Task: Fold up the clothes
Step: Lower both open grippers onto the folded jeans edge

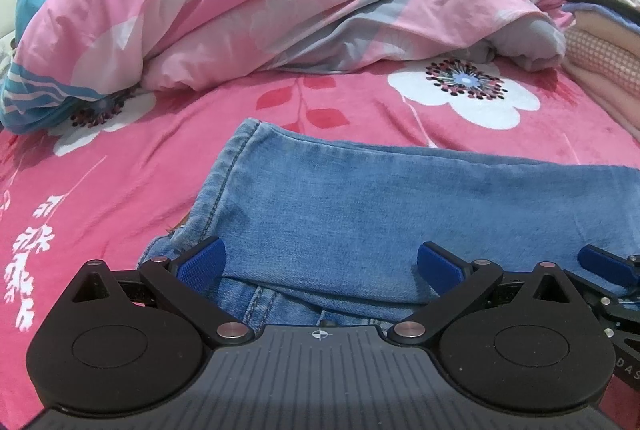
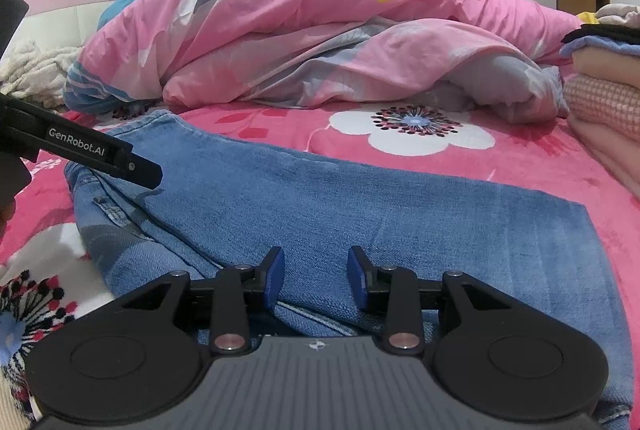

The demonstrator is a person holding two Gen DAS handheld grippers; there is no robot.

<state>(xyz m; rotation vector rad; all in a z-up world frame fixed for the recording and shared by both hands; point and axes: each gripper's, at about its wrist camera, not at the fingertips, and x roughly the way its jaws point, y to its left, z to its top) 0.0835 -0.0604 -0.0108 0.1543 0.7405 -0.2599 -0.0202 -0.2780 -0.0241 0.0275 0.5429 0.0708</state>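
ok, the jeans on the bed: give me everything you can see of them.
The jeans are light blue washed denim, folded into a flat band lying across the pink floral bedsheet. A stitched hem forms the far left corner, and seams show near the front edge. The left gripper stands wide open over the near edge. The right gripper is partly open just above the cloth; neither pinches it. The pink duvet lies behind, apart.

Left gripper (image 1: 322, 262): black linkage arms, silver pivot screws, ribbed grey housing, blue textured pads.
Side arm lettering: white "GenRobot.AI".
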